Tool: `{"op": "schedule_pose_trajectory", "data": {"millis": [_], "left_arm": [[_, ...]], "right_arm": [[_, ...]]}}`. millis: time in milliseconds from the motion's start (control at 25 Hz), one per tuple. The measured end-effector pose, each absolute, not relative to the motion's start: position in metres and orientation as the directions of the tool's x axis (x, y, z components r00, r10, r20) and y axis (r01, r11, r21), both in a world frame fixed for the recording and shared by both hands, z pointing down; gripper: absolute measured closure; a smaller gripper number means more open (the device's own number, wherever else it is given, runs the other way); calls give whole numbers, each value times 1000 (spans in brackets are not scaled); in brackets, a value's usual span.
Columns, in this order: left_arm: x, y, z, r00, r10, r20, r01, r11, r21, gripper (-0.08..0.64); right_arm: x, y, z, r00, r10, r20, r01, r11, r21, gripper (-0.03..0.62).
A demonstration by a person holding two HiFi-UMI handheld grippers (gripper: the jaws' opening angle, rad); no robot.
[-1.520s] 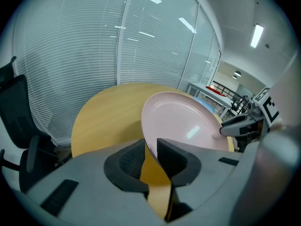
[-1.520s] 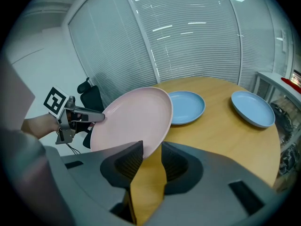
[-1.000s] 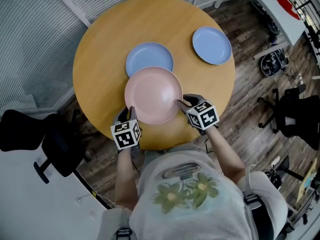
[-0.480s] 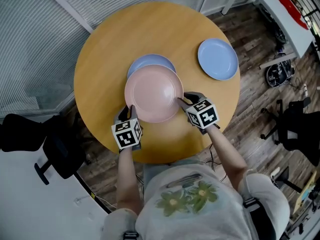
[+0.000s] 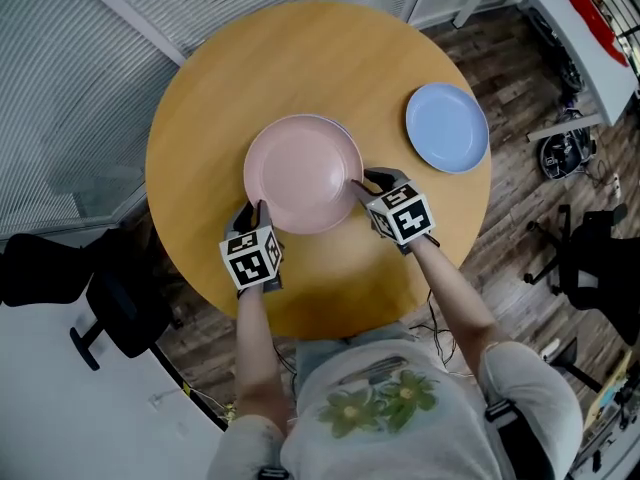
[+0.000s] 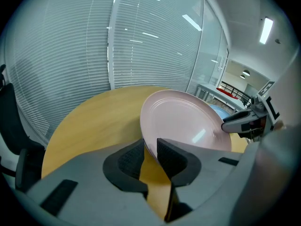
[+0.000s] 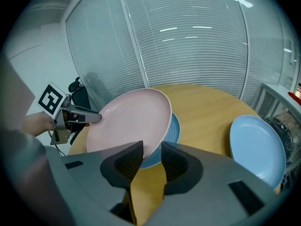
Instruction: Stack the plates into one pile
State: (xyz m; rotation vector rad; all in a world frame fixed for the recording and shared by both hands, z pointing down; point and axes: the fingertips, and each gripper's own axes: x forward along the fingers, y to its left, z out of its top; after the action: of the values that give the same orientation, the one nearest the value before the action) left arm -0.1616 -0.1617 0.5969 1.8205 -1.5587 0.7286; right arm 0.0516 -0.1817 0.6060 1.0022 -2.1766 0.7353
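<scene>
Held a smooth, round pink plate (image 5: 303, 173) over the middle of a round desk (image 5: 215, 88) of pale, fine-grained wood. Pinched its lower-left rim in the left gripper (image 5: 257, 211), with the dark, ribbed fingers (image 6: 128, 160) drawn nearly together on the thin edge. Clamped the opposite rim, right of centre in the head view, in the right gripper (image 5: 358, 187), with fingers (image 7: 126, 163) set a little wider but closed on the edge all the same. Noted faint concentric rings round the plate's shallow well and a soft gleam on its glaze in the left gripper view. Covered nearly all of a blue plate (image 7: 173, 127) of the same round shape beneath, with only a crescent of blue past the pink rim in the right gripper view and a bare sliver at the upper right of the pink disc in the head view. Could not tell whether touching it or just above it. Saw a second blue plate (image 5: 447, 128) flat on the desk near its right edge, well apart from the other two. Saw slatted blinds (image 6: 141, 55) behind the desk, dark wood planks of floor (image 5: 520, 218) at the right of the head view and a black office chair (image 5: 110, 293) at its lower left.
</scene>
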Motion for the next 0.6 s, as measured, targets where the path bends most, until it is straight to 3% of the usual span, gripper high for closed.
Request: {"op": "schedule_pose_trajectory", "data": {"millis": [600], "left_arm": [[-169,-192,635,180,-585,790,-984,-117,137,477]], "right_arm": [[45,-210,640,-451,-462,763,-844,500,-196,456]]}}
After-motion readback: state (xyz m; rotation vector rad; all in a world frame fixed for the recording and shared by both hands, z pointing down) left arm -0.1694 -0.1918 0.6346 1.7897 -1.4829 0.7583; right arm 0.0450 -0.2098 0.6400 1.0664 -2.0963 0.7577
